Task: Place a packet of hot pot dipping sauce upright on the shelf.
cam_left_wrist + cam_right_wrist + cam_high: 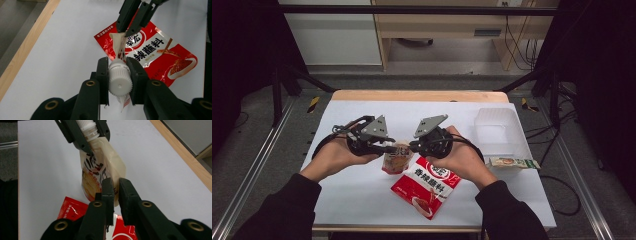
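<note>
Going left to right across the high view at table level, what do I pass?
Left tool → spouted pouch → right tool → red sachet → small flat packet. The clear plastic tub lies farther back, above that packet, so it has no clear place in the order.

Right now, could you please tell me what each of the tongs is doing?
Left tongs: shut on the spout pouch's white cap.
Right tongs: bottom edge of the pouch between them, grip cannot be told.
</note>
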Demonstrator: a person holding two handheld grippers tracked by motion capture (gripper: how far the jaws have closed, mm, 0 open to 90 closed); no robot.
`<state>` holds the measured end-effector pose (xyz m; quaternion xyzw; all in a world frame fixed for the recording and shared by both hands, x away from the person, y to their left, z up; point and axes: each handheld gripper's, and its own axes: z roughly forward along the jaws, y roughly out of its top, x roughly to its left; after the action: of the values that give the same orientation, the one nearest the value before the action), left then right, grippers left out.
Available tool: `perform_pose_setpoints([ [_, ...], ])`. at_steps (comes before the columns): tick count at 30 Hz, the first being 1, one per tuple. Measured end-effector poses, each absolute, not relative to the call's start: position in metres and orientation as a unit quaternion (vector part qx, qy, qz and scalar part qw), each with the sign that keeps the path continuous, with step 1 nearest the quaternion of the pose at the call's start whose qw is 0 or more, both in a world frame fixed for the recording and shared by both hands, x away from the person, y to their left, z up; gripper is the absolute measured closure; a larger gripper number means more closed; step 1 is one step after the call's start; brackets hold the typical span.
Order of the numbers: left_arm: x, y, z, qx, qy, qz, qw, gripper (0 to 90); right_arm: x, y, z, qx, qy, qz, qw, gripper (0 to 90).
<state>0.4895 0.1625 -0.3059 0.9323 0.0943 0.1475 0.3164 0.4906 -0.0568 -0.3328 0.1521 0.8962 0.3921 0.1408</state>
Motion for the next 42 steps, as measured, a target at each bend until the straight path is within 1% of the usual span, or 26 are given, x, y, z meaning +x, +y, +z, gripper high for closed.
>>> perform_pose_setpoints([
  [5, 0.489, 0.163, -0.303, 0.933, 0.089, 0.148, 0.316, 73.4, 0.488, -0.055, -0.330, 0.138, 0.903, 0.378, 0.154, 70.3],
  [6, 0.489, 0.163, -0.303, 0.933, 0.088, 0.147, 0.316, 73.3, 0.488, -0.054, -0.330, 0.137, 0.904, 0.373, 0.157, 64.8],
  [7, 0.488, 0.162, -0.302, 0.933, 0.087, 0.148, 0.316, 73.3, 0.488, -0.054, -0.330, 0.137, 0.904, 0.373, 0.157, 64.8],
  [10, 0.487, 0.162, -0.302, 0.933, 0.083, 0.147, 0.318, 73.3, 0.488, -0.053, -0.330, 0.133, 0.907, 0.365, 0.162, 59.4],
  [12, 0.487, 0.162, -0.302, 0.934, 0.078, 0.146, 0.318, 73.3, 0.490, -0.053, -0.329, 0.128, 0.908, 0.362, 0.166, 53.8],
  [14, 0.487, 0.162, -0.303, 0.934, 0.076, 0.145, 0.317, 73.3, 0.490, -0.053, -0.329, 0.127, 0.909, 0.361, 0.167, 52.3],
  [16, 0.486, 0.161, -0.303, 0.934, 0.074, 0.145, 0.317, 73.3, 0.492, -0.053, -0.327, 0.124, 0.911, 0.357, 0.166, 48.1],
  [17, 0.486, 0.160, -0.303, 0.935, 0.072, 0.144, 0.317, 73.3, 0.492, -0.053, -0.327, 0.124, 0.911, 0.357, 0.166, 48.1],
  [21, 0.485, 0.159, -0.303, 0.934, 0.068, 0.143, 0.320, 73.3, 0.493, -0.051, -0.325, 0.120, 0.914, 0.350, 0.168, 43.3],
  [24, 0.484, 0.157, -0.304, 0.935, 0.065, 0.140, 0.321, 73.3, 0.494, -0.048, -0.324, 0.113, 0.918, 0.341, 0.167, 42.0],
  [31, 0.483, 0.156, -0.305, 0.934, 0.057, 0.137, 0.324, 73.3, 0.497, -0.043, -0.325, 0.107, 0.924, 0.333, 0.155, 44.4],
  [33, 0.483, 0.155, -0.306, 0.934, 0.056, 0.136, 0.325, 73.3, 0.498, -0.040, -0.328, 0.100, 0.928, 0.325, 0.149, 48.2],
  [34, 0.483, 0.155, -0.306, 0.934, 0.056, 0.136, 0.325, 73.3, 0.498, -0.040, -0.328, 0.100, 0.928, 0.325, 0.149, 48.2],
  [36, 0.483, 0.155, -0.306, 0.934, 0.056, 0.136, 0.325, 73.3, 0.497, -0.039, -0.328, 0.100, 0.930, 0.323, 0.144, 52.6],
  [37, 0.483, 0.156, -0.306, 0.935, 0.056, 0.134, 0.324, 73.2, 0.497, -0.038, -0.329, 0.092, 0.934, 0.317, 0.140, 59.5],
  [38, 0.483, 0.156, -0.306, 0.935, 0.056, 0.134, 0.324, 73.2, 0.497, -0.038, -0.329, 0.092, 0.934, 0.317, 0.140, 59.5],
  [42, 0.483, 0.157, -0.307, 0.935, 0.054, 0.134, 0.324, 73.3, 0.497, -0.037, -0.330, 0.087, 0.939, 0.305, 0.135, 69.9],
])
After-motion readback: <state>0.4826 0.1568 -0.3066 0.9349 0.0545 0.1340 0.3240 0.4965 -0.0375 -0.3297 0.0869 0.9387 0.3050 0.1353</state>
